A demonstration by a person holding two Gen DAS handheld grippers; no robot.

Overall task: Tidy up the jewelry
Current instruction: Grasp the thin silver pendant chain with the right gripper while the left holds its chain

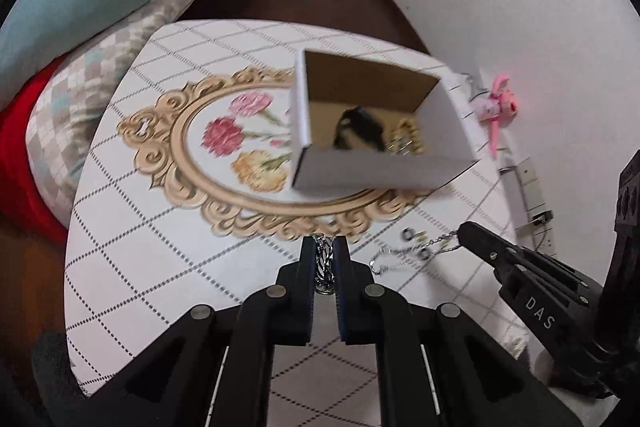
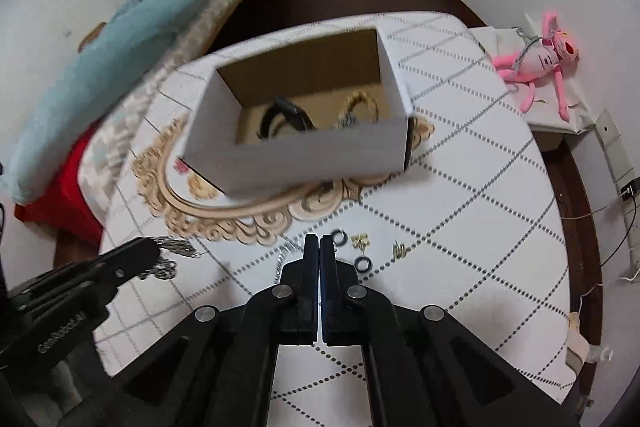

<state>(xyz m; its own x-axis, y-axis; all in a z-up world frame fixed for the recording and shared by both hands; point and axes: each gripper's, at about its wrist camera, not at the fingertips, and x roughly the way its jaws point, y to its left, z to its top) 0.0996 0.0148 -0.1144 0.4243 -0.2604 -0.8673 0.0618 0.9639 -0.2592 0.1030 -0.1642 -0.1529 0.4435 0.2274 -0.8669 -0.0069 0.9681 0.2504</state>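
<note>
- Here, the white diamond-gridded tablecloth point(image 2: 460, 155) bears a gold-framed floral print and an open white cardboard box point(image 2: 304, 155) mid-surface.
- The left gripper point(image 1: 324, 247) pinches a braided silver chain bracelet point(image 1: 324, 263).
- The right gripper point(image 2: 320, 247) is pressed closed; whether it grips the thin silver chain point(image 1: 404, 253) cannot be told.
- A bed with a teal blanket point(image 2: 132, 39) runs along the surface's left edge.

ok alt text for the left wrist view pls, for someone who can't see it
The left gripper is shut on a silver chain bracelet above a white tablecloth, short of an open cardboard box holding jewelry. The right gripper pinches a thin chain.
</note>
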